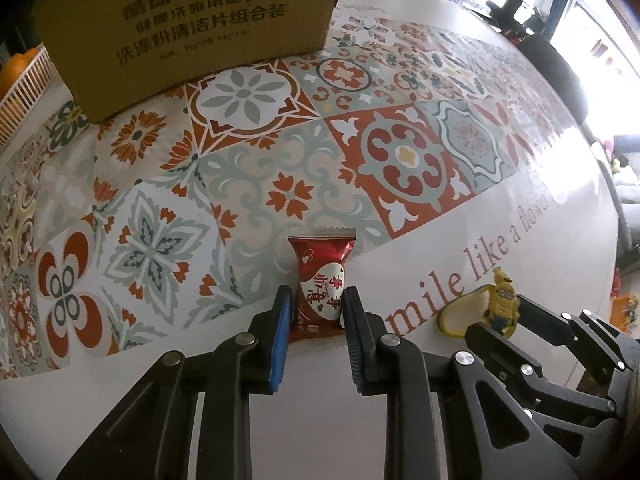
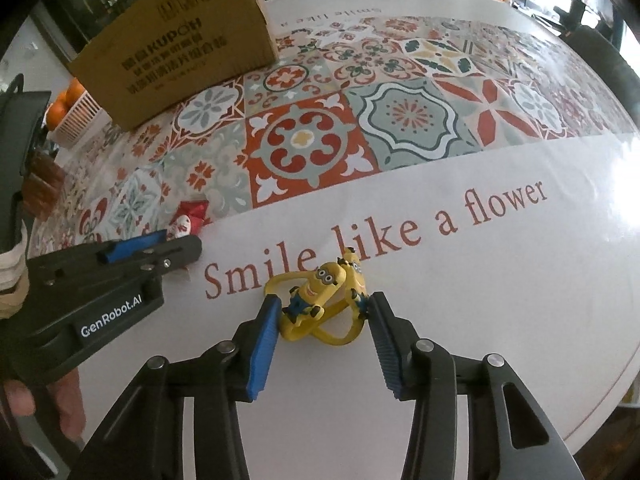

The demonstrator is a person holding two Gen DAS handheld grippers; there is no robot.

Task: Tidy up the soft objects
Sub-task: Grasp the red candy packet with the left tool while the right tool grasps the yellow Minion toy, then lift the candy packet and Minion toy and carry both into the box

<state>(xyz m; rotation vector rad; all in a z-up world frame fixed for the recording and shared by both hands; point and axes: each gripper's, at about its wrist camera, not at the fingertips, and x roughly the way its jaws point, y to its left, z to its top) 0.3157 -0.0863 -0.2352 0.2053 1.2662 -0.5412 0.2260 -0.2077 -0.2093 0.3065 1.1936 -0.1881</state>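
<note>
While the left tongs (image 1: pixel 314 300) are pinching the light, crinkly, slippery snack packet (image 1: pixel 322 280) mid-body, the right tongs (image 2: pixel 324 312) are closing half-wide across the soft, springy rubber minion bands (image 2: pixel 320 300).

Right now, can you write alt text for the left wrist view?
The left tool grips a red snack packet lying on a patterned tablecloth. A cardboard box stands behind, and the right tool is around a yellow cartoon figure.
</note>
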